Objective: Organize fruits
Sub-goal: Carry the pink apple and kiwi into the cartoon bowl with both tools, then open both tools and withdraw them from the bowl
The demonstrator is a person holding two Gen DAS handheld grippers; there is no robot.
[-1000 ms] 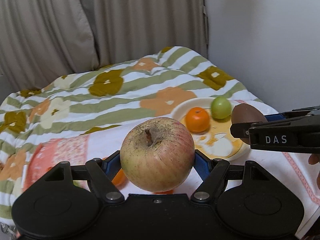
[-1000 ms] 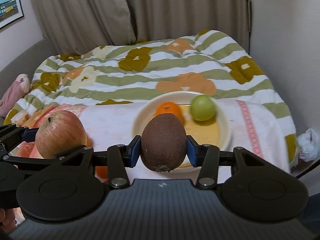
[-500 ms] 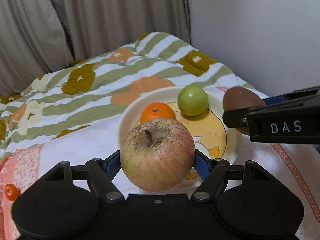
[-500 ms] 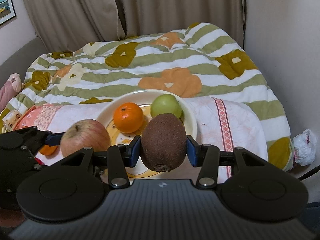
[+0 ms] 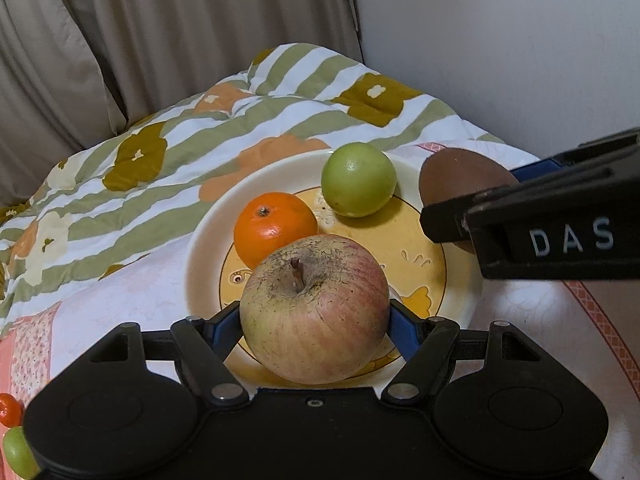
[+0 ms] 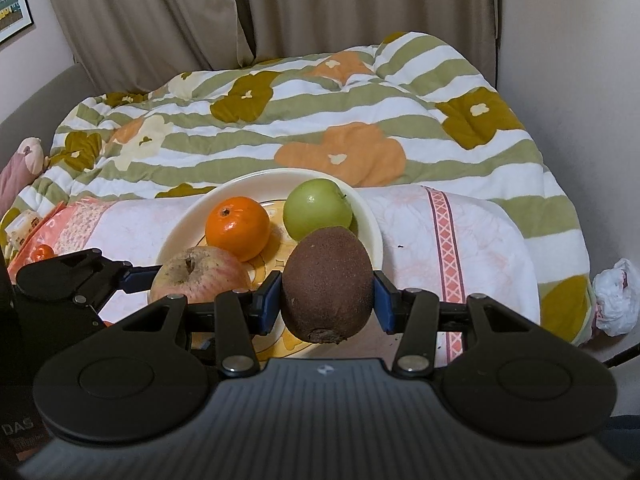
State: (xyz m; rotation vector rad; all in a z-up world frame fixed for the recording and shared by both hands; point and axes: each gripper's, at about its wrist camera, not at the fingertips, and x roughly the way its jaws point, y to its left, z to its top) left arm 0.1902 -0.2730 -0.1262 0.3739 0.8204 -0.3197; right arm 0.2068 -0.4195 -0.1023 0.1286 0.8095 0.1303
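Quilt [image 6: 328,120]: striped green and white with orange and olive flowers, filling the far field from 10 to 2 o'clock in both views; curtain [image 6: 280,12] behind it at 12.

Towel [image 6: 460,240]: white with a pink patterned band, spread over the near edge of the quilt, under the plate.

Plate [image 5: 208,220]: cream rim, yellow centre with a printed figure, on the towel at centre. It holds two fruits.

Left gripper [image 5: 315,326]: clamped on the apple, blue pads against both flanks. Seen at 9 o'clock in the right view.

Right gripper [image 6: 326,300]: clamped on the kiwi, blue pads against both sides. Seen at 3 o'clock in the left view, its side marked "DAS".

Apple [image 5: 314,314]: red and yellow, stem up, held over the near part of the plate, just in front of the orange. Contact with the plate cannot be told.

Kiwi [image 6: 328,284]: brown, held at the plate's near right rim, at 5 o'clock from the green fruit.

Green fruit [image 5: 358,179]: round, on the plate at 1 o'clock.

Orange [image 5: 275,228]: on the plate at 11 o'clock, beside the green fruit.

Small orange fruit [image 5: 9,410] and small green fruit [image 5: 16,454]: at 8 o'clock in the left view, off the plate, partly hidden by the gripper body.
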